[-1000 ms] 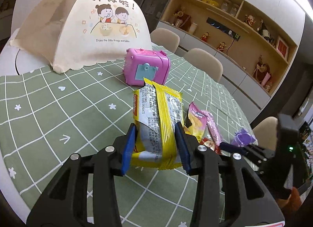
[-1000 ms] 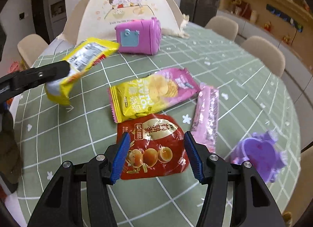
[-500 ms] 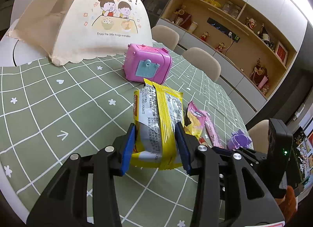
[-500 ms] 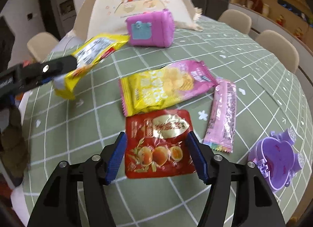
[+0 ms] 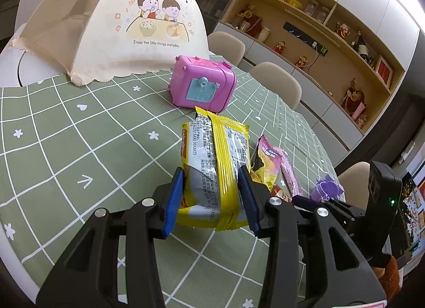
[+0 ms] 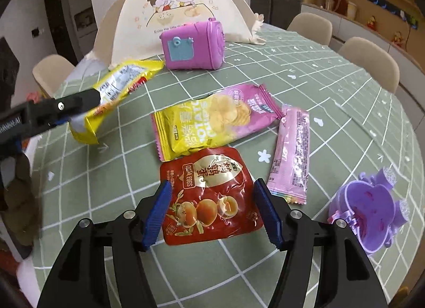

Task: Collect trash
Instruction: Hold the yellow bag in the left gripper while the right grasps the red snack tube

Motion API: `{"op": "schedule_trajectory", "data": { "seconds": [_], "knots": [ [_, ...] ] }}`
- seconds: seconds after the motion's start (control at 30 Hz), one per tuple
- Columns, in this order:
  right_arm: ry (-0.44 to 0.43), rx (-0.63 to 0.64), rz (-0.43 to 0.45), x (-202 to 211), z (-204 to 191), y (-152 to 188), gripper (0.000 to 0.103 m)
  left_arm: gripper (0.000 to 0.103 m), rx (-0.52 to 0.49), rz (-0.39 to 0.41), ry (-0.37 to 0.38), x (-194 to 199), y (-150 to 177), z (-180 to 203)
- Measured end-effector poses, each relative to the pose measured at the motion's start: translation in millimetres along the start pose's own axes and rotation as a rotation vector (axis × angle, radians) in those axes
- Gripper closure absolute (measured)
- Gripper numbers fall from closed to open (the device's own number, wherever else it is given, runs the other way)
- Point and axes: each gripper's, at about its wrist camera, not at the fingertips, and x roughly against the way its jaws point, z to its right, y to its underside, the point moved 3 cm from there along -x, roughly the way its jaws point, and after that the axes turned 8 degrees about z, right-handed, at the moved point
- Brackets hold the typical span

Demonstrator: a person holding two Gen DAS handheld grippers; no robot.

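Yellow wrapper (image 5: 215, 175) pinched in left gripper (image 5: 211, 199); right gripper (image 6: 212, 212) fingers spread, straddling red pouch (image 6: 209, 196) edges.

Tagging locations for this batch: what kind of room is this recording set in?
Most likely a home dining room: a round table under a green grid tablecloth, padded chairs around it, a mesh food cover on top, and wall shelving filled with ornaments and jars.
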Motion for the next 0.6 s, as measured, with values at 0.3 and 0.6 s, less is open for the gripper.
{"op": "schedule_trajectory", "data": {
  "seconds": [0.3, 0.6],
  "knots": [
    [-0.006, 0.058, -0.030, -7, -8, -3, 0.041, 0.064, 0.009, -0.009, -0.009, -2, 2, -2],
    [0.001, 0.079, -0.025, 2, -16, 3, 0.044, 0.064, 0.009, -0.017, -0.009, -4, 3, -2]
  ]
}}
